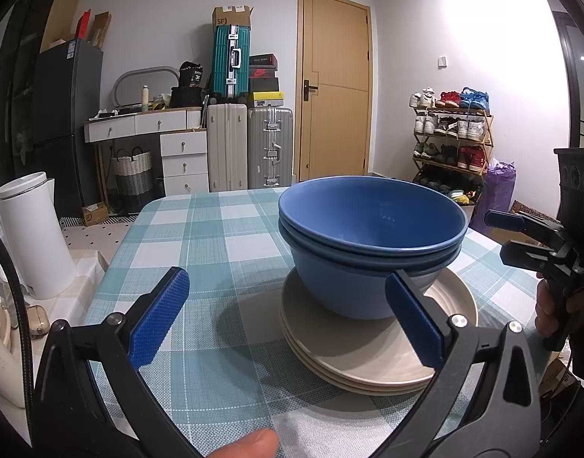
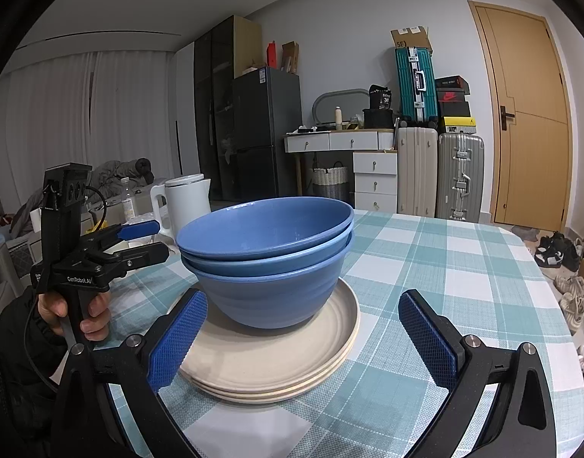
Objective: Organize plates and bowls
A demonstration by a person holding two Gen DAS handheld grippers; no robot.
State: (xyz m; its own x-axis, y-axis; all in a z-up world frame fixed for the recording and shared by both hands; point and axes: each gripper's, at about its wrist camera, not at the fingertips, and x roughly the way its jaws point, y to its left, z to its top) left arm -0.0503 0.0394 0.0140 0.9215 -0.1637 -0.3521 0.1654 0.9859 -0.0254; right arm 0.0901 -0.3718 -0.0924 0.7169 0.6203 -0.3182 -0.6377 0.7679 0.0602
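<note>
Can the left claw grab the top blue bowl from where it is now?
Probably yes. The left claw is open and empty, and the top blue bowl sits uncovered on the bowl stack just ahead. Nothing lies between them on the checked tablecloth, though the claw would need to rise to rim height.

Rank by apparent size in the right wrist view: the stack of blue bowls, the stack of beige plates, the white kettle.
1. Stack of blue bowls and stack of beige plates: they look alike in extent, so I leave them unranked.
2. White kettle: smallest, though it stands farther from the camera.
</note>
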